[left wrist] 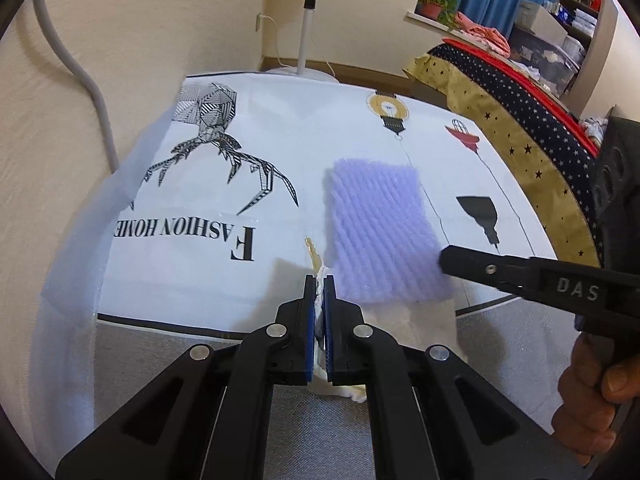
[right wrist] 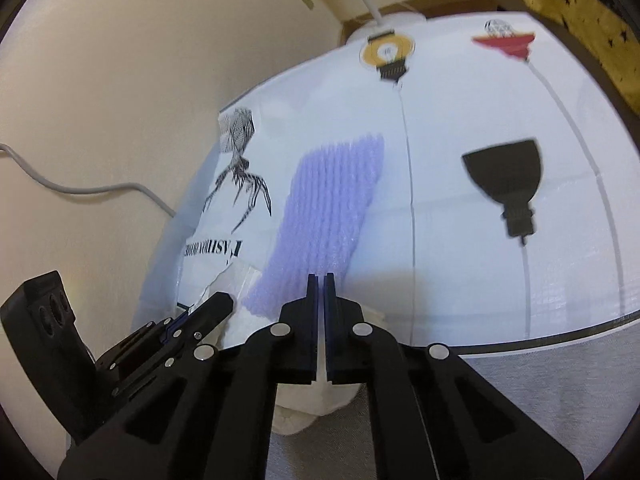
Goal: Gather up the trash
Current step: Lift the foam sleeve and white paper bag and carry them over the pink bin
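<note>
A purple foam net sleeve lies flat on the white printed tablecloth; it also shows in the right wrist view. My left gripper is shut on a white plastic trash bag at the table's near edge, just left of the sleeve. The bag hangs below the edge. My right gripper has its jaws closed, with nothing seen between them, at the sleeve's near end. Its fingers reach the sleeve's right corner in the left wrist view.
A fan stand rises behind the table by the cream wall. A grey hose runs down the wall at left. A star-patterned yellow and navy cover lies to the right. Grey carpet is below the table edge.
</note>
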Demonstrator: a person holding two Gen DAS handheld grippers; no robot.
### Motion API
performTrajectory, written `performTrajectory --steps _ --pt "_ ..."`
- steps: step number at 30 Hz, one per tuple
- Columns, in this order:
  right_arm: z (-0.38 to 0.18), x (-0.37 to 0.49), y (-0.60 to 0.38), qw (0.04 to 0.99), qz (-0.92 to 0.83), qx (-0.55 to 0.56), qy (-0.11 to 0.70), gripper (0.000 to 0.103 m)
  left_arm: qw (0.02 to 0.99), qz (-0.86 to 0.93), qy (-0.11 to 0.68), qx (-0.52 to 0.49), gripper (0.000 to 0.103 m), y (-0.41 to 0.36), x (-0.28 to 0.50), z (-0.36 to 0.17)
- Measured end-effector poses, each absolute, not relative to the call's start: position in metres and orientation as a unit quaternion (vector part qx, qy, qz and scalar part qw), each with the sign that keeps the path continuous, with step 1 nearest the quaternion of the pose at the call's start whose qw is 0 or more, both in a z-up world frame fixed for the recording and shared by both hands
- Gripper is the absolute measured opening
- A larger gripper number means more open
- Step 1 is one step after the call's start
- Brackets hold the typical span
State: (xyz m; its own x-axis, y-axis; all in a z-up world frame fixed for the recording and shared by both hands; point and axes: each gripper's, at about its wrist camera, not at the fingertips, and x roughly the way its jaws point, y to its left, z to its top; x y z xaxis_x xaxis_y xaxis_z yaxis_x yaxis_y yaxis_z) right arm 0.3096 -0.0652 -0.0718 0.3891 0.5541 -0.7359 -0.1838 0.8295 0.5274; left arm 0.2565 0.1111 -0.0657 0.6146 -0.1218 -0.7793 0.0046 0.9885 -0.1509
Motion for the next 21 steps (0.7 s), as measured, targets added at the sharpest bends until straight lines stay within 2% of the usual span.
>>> performTrajectory --steps 21 --pt "0.020 0.229 -0.132 0.880 0.201 0.097 0.419 0.002 0.925 -0.025 0.373 -0.063 0.004 0.086 0.206 0.009"
